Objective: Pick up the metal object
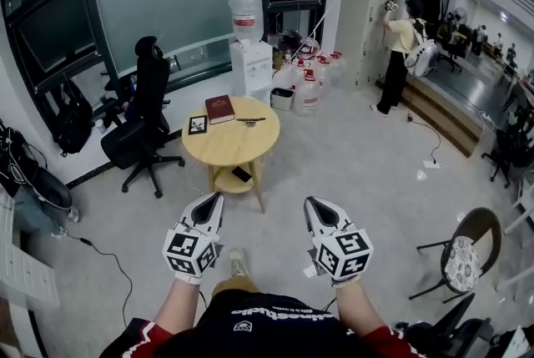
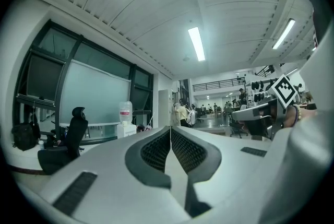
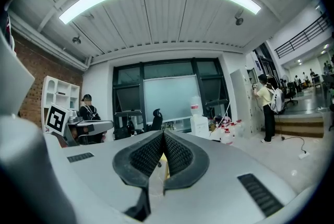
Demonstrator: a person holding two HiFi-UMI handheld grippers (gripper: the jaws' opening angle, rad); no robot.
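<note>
I see the person standing well back from the round wooden table [image 1: 229, 149], with both grippers held out in front, side by side and apart, pointing toward it. The left gripper [image 1: 219, 197] has its jaws pressed together along their tips, with nothing caught between them. The right gripper [image 1: 308, 201] is the same: the tips meet and it has hold of nothing, and only a sliver of yellow shows through the slit lower down. Neither one is anywhere near the tabletop.

The metal object [image 1: 250, 120] lies flat on the far part of the table. It is a thin dark strip just to the right of a red book [image 1: 219, 108]. A small black picture frame [image 1: 198, 125] lies near the table's left edge, close to the book. On the shelf under the tabletop sits a small dark flat thing [image 1: 241, 174].

A black office chair [image 1: 142, 118] stands left of the table. A water dispenser [image 1: 250, 56] is behind it by the window, with spare water bottles [image 1: 309, 88] on the floor beside it. Far off to the right a person in a yellow top [image 1: 400, 39] faces the wall
</note>
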